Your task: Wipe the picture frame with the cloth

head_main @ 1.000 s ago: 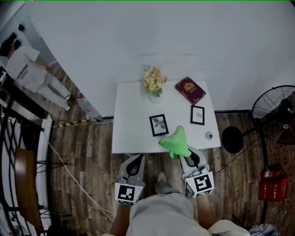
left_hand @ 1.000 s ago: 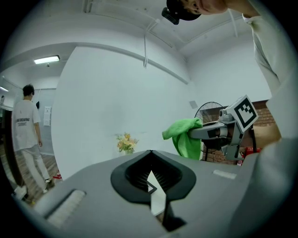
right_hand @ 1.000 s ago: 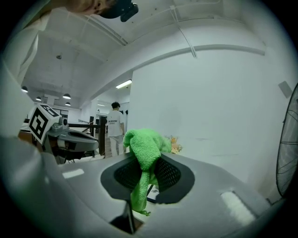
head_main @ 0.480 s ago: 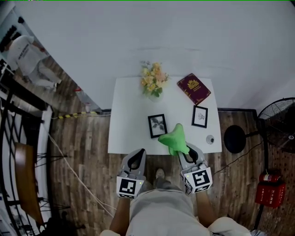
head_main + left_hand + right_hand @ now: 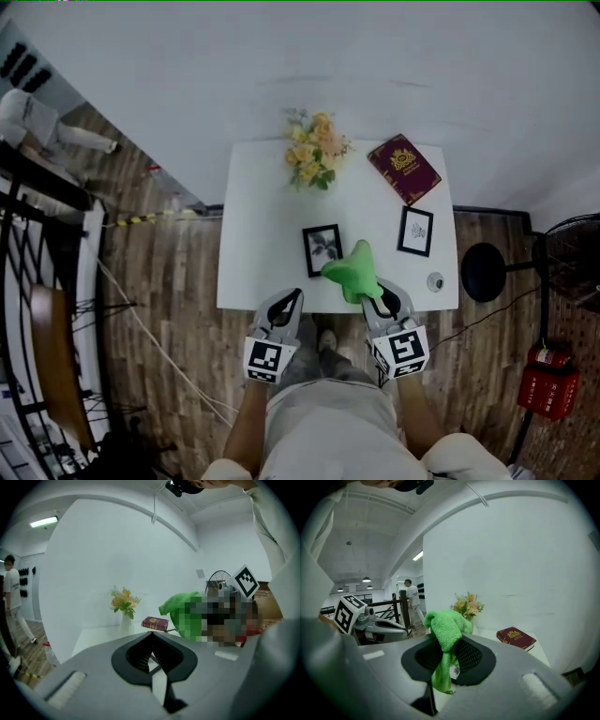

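Observation:
A black picture frame [image 5: 322, 249] stands near the middle of the white table [image 5: 258, 225]. Just right of it, a green cloth [image 5: 352, 272] hangs over the table's front part, and my right gripper [image 5: 371, 292] is shut on it. In the right gripper view the cloth [image 5: 444, 629] bunches up between the jaws of the right gripper [image 5: 447, 641]. My left gripper [image 5: 292, 300] sits at the table's front edge, left of the frame. It is shut and holds nothing. The left gripper [image 5: 151, 635] faces the table, with the cloth [image 5: 180, 607] to its right.
A vase of flowers [image 5: 317, 157] and a dark red book [image 5: 405, 169] stand at the table's back. A second small frame [image 5: 415, 231] and a small round object [image 5: 435, 281] are at the right. A fan base [image 5: 483, 272] stands on the floor beside the table.
Both grippers have moved forward to the table's front edge, and the cloth now hangs closer beside the frame. A person at the far left has walked further away.

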The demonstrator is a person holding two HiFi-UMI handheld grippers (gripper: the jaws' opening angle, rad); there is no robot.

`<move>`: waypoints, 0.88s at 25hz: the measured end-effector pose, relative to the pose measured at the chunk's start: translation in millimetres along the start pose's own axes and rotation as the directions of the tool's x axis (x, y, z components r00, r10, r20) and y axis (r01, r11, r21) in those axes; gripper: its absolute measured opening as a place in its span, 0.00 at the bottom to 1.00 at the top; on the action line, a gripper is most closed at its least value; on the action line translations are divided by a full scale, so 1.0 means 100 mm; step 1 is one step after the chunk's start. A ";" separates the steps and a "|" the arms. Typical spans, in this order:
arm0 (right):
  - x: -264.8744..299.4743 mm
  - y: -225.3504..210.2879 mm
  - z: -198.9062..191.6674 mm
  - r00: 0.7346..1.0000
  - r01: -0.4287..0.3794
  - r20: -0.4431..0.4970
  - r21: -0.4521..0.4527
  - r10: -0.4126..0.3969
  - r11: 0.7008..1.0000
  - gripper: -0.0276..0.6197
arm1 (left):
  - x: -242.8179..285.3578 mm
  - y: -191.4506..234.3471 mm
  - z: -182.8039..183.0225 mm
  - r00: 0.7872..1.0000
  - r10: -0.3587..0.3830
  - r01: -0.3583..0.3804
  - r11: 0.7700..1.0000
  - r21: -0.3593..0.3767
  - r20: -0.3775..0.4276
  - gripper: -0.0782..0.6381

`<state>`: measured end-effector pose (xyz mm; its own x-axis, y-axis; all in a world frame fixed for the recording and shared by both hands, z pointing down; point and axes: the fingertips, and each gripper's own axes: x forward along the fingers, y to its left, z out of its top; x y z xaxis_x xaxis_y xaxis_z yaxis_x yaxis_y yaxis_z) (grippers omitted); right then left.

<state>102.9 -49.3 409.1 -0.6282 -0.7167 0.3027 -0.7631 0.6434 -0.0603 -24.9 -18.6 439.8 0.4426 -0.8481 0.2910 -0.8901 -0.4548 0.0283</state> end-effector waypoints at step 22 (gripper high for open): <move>1.22 -0.22 -0.74 0.965 0.065 -0.256 0.055 -0.049 0.996 0.14 | 1.15 0.44 -1.24 0.930 -0.239 0.222 0.971 -0.091 -0.281 0.14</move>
<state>54.2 -131.4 518.0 -0.5300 -0.6547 0.5389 -0.8098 0.5794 -0.0925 -26.6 -102.2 593.3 0.5933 -0.6035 0.5328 -0.7759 -0.6051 0.1786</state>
